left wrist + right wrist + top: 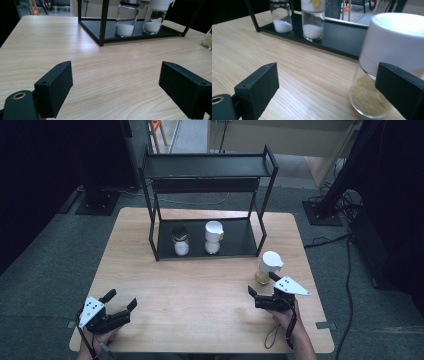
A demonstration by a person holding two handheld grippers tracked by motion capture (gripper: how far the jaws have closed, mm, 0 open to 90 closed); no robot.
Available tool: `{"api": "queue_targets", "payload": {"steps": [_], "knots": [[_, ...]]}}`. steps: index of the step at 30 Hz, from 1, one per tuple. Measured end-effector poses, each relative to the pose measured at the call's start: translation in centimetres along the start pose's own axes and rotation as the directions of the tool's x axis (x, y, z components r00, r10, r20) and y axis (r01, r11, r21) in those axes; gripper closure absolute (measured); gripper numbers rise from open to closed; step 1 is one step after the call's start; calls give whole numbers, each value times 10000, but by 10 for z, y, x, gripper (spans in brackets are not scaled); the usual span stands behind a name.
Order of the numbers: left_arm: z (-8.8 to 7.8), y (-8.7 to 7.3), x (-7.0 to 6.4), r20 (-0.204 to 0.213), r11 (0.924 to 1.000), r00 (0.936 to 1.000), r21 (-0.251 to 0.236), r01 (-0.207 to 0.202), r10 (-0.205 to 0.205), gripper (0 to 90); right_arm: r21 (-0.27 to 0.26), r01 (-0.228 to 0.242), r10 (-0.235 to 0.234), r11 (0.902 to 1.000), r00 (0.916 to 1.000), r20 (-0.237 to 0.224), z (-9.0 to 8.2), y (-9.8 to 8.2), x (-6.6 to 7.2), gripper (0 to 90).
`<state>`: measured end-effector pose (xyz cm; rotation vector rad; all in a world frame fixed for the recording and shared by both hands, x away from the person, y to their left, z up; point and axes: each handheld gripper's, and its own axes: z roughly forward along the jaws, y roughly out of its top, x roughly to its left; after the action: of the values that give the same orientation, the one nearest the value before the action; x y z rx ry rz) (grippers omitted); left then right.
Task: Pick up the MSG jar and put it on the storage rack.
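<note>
A glass jar with a white lid and brownish grains [268, 266] stands on the wooden table [200, 290] at the right. My right gripper [262, 284] lies just in front of it, open, with its far jaw close beside the jar. In the right gripper view the jar [384, 55] stands upright, partly behind the right-hand jaw, and the gap of the gripper [327, 75] holds nothing. My left gripper [121, 299] rests open near the front left corner; between its jaws [115, 75] there is bare wood.
A black two-tier rack [210, 167] stands at the back middle. On its lower shelf [240, 242] are a dark-lidded jar [180, 241] and a white-lidded jar [213, 237], both holding white powder. The rack's front post [103, 22] rises ahead of the left gripper.
</note>
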<state>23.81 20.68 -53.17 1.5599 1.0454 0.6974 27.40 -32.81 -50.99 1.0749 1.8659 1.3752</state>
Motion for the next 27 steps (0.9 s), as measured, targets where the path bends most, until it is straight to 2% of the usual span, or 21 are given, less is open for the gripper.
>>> {"api": "queue_targets", "payload": {"steps": [3,14,27], "knots": [[0,0,0,-20,10000,10000,21,-34,35,122,0,-168,168,9999,9997,197,-10,-5,-8,48],[1,0,-1,-42,9999,9999,71,-144,145,122,33,-239,237,9997,9978,620,-30,-13,-21,48],[1,0,-2,-63,9997,9997,97,-229,229,122,121,-533,514,9985,9909,1248,-56,-29,-38,48]]}}
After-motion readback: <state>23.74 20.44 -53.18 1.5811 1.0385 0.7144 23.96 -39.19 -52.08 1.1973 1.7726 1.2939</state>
